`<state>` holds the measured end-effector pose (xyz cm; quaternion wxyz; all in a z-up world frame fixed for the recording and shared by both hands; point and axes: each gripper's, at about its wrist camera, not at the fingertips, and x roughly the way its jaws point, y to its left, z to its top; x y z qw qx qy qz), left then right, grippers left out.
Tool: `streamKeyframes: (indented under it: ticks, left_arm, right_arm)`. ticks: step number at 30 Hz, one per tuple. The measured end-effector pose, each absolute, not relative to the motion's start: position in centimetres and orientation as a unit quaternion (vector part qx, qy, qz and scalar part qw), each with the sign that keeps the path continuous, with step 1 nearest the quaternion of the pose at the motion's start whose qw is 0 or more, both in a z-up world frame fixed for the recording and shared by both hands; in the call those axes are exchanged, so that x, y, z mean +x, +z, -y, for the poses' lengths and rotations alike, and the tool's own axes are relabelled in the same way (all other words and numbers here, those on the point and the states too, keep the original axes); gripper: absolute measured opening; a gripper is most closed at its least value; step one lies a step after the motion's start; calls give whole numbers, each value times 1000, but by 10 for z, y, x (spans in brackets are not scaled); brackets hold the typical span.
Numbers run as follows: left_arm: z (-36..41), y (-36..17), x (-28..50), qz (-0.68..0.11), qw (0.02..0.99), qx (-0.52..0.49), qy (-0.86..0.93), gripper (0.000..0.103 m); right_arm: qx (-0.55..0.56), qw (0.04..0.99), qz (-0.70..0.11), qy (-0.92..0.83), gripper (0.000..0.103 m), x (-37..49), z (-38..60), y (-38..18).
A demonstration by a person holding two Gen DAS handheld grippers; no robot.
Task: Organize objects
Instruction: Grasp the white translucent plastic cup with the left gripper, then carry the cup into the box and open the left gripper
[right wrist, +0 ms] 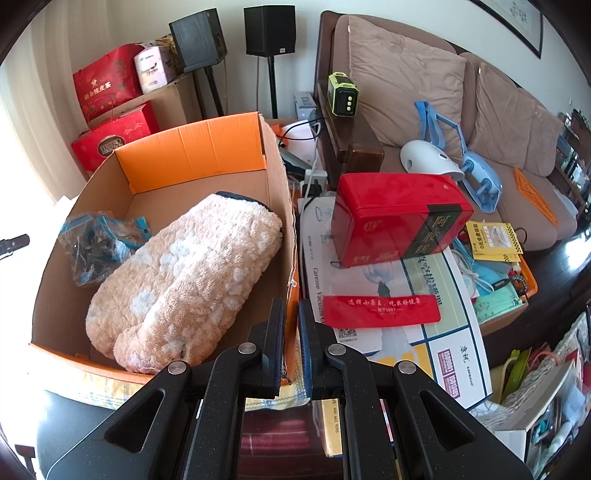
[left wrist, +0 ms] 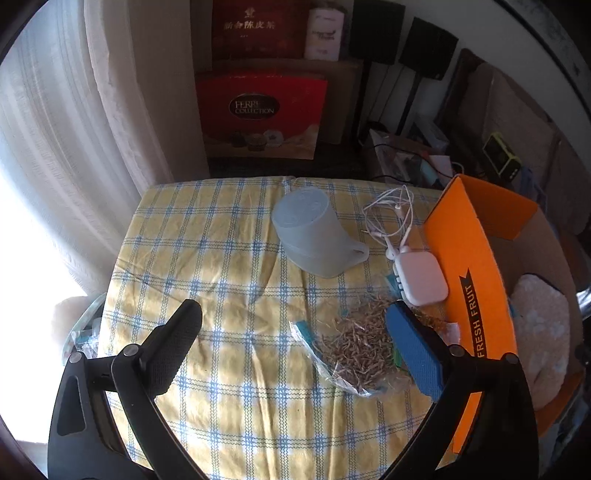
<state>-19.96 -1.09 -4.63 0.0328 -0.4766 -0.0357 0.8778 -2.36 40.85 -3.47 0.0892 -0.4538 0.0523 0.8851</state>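
Note:
My left gripper [left wrist: 295, 314] is open and empty above the checked tablecloth [left wrist: 221, 258]. A clear bag of dried bits [left wrist: 354, 350] lies just by its right finger. A frosted plastic mug [left wrist: 312, 230] lies on its side farther back, with white earphones [left wrist: 391, 218] and a white charger [left wrist: 423, 275] to its right. The orange cardboard box [left wrist: 476, 288] stands at the right. In the right wrist view my right gripper [right wrist: 291, 314] is shut on the box's right wall [right wrist: 288, 229]. Inside lie a fluffy peach towel [right wrist: 184, 280] and a bag of dark bits [right wrist: 96, 247].
Red gift boxes [left wrist: 258, 110] and speakers [right wrist: 269, 29] stand behind the table. Right of the box lie a red tin [right wrist: 399, 218], papers [right wrist: 406, 314], a white mask [right wrist: 432, 158] and a sofa [right wrist: 480, 110]. A curtain [left wrist: 55, 147] hangs on the left.

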Motion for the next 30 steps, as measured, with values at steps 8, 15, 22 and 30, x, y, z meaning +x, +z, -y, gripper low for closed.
streamKeyframes:
  ticks: [8, 15, 22, 30]
  left_arm:
    - [15, -66, -250, 75, 7, -471, 879, 100]
    - [5, -81, -278, 70, 1, -477, 876, 99]
    - [-3, -92, -296, 65, 11, -500, 863, 68]
    - [0, -93, -299, 79, 17, -503, 860, 59]
  right_arm:
    - [-459, 89, -55, 882, 7, -21, -413, -40]
    - [-460, 92, -51, 882, 7, -23, -411, -38]
    - [-466, 90, -44, 879, 7, -27, -410, -36]
    - [-480, 83, -72, 871, 10, -39, -421, -36]
